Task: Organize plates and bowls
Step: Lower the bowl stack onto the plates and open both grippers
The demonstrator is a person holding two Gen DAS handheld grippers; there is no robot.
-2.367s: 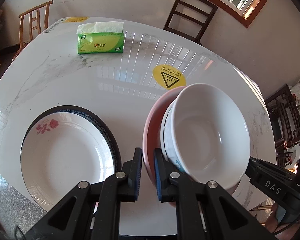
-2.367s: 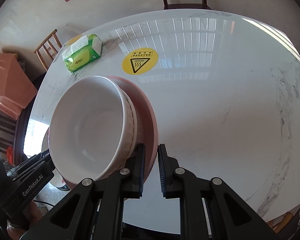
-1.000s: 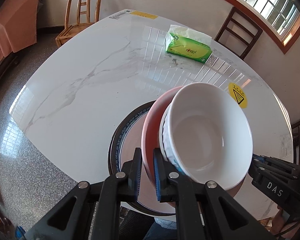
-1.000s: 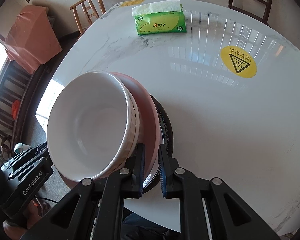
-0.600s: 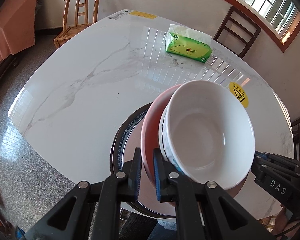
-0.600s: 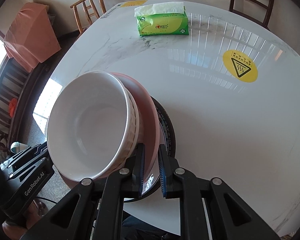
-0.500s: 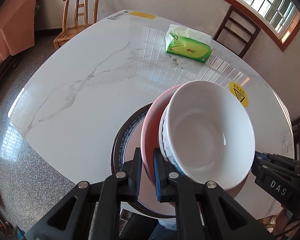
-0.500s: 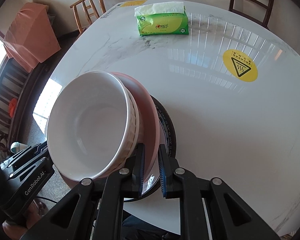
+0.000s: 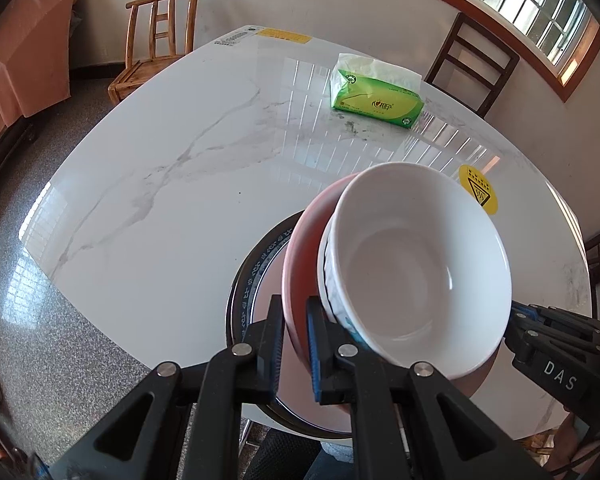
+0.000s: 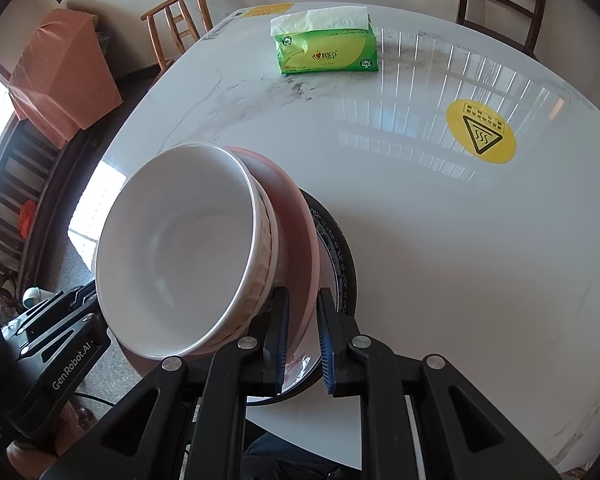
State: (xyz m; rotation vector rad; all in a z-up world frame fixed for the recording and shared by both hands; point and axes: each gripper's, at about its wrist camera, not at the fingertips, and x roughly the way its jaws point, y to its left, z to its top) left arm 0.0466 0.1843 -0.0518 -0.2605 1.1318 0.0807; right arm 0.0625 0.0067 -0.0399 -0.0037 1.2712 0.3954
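The white marble bench (image 9: pixel 188 184) carries a dark-rimmed plate (image 9: pixel 247 280) at its near edge, and a green tissue pack (image 9: pixel 376 98) lies well apart toward the far edge. Above that plate hangs a pink plate (image 9: pixel 300 248) with a white bowl (image 9: pixel 416 264) nested in it, the stack tilted with its left side lower. All three pieces look like glazed ceramic: stiff, slick, breakable, and heavy enough as a stack to slide if tipped further, so opposite rims of the pink plate are the sound place to hold. That is where both tools sit. The left hand-held gripper (image 9: pixel 294 344) is pinching the pink plate's left rim between its blue pads. The right hand-held gripper (image 10: pixel 303 336) is pinching the opposite rim the same way. Both point steeply down from the near side, facing each other across the stack. Lowering it level onto the dark-rimmed plate seems the step in hand.
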